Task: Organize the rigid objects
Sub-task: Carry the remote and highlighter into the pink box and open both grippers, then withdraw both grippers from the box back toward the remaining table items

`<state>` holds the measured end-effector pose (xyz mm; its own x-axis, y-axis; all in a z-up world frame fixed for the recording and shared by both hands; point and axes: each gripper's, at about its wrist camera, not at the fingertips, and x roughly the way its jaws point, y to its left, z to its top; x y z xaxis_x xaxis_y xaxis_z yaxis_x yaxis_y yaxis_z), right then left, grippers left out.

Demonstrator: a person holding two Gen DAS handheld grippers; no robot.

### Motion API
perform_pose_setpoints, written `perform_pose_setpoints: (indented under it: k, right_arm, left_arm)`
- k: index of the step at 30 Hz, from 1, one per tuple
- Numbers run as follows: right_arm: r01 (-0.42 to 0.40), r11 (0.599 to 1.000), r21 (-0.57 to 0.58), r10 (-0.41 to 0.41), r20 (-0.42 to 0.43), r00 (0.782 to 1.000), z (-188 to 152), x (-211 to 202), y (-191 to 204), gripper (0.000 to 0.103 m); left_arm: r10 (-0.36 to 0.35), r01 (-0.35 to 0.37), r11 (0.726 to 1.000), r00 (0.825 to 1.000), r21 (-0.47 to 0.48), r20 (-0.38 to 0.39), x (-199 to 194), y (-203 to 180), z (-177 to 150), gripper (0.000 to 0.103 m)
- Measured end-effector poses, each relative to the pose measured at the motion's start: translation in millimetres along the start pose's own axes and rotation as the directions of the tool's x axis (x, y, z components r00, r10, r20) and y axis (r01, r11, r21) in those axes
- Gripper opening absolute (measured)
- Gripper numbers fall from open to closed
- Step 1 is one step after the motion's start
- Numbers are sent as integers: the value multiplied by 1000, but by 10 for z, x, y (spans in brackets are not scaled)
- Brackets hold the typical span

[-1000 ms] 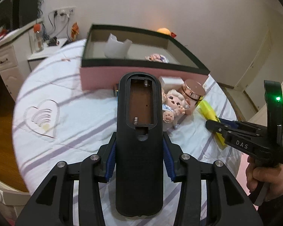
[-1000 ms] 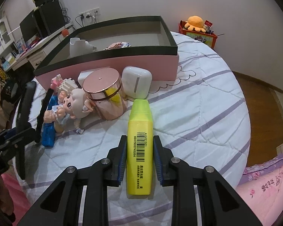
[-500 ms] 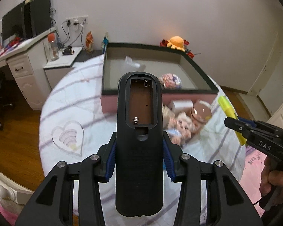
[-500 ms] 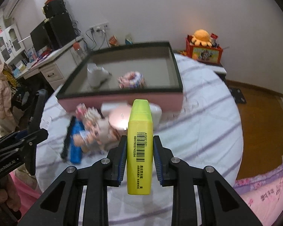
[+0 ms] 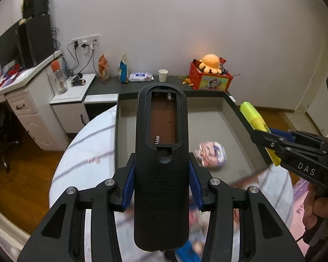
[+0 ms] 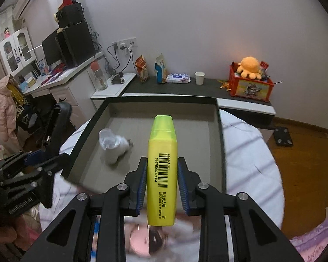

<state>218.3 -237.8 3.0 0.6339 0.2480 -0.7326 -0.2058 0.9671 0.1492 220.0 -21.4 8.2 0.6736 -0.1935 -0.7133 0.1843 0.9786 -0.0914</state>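
The highlighter carries a black barcode with "AHM21501" and "6947503745264" printed along its side, above lines of small Chinese characters; it is a flat-sided bright yellow plastic marker with a slightly greener translucent cap tapering at the far end. The right gripper is clamped on it, blue ribbed pads pressing both flat sides, and holds it in the air over the near edge of the box, cap pointing away. In the left wrist view the body of that gripper shows white letters "DAS", with the highlighter sticking out past the box's right wall. The left gripper is closed on the remote control, a long black plastic shell with rounded ends and a fine stippled grip patch on its lower half. Its battery cover is off, showing a brown rectangular bay with small metal coil springs at both ends. The remote is also held in the air, its far end over the box's near left part. In the right wrist view the left gripper's side bears pale lettering, too blurred to read surely. The box is a wide shallow rectangle with a dark rim, matte grey floor and pink outer face, resting on a round bed covered in white cloth with purple stripes. Inside lie a white cup-shaped thing on its side and a small pink-and-white packet. Things below the grippers are blurred.
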Motion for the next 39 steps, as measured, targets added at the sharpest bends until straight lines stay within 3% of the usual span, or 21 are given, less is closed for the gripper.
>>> perform_pose_setpoints:
  k: [4,10,12,13,14,15,17,18,27,29,39]
  right_arm:
    - [6,1000,18,-5,-67,998,209,460,-113,26]
    - [21,999,27,-16,-171,985,245,994,-239,27]
    - [25,999,36,-18,-181,983,236,1043,-264,27]
    - [23,999,44,-15,-187,982,233,1061,-274,34]
    - [19,998,55,-8,-187,982,223,1067,-292,57]
    - [17,998,63,-5,-182,983,220,1053,-304,66]
    - [34,997,69,-23,-153,988,214,964,-313,80]
    - [27,997,76,-16,-139,990,213,908,-325,80]
    - [-11,995,99,11,2,1000,47,150,-252,90]
    - [-21,992,121,18,23,1000,-73,-53,-249,103]
    - [-17,992,123,9,68,998,-665,-678,-97,103]
  left_arm:
    - [13,-12,1000,999,16,-51,403,-69,187,44]
    - [35,-31,999,992,33,-125,843,-158,230,45]
    - [63,-57,997,991,54,-115,858,-200,237,54]
    - [60,-54,997,991,58,-119,861,-214,245,60]
    - [60,-54,997,991,59,-116,837,-230,235,76]
    - [84,-78,995,992,61,-96,798,-231,239,85]
    - [119,-116,992,991,58,-61,712,-211,250,101]
    - [116,-114,992,992,48,-51,673,-186,264,103]
    - [114,-113,993,993,-15,42,-6,-46,172,103]
    - [108,-107,994,993,-24,55,-151,-24,85,103]
    - [114,-113,993,992,-14,49,-670,-97,-515,103]
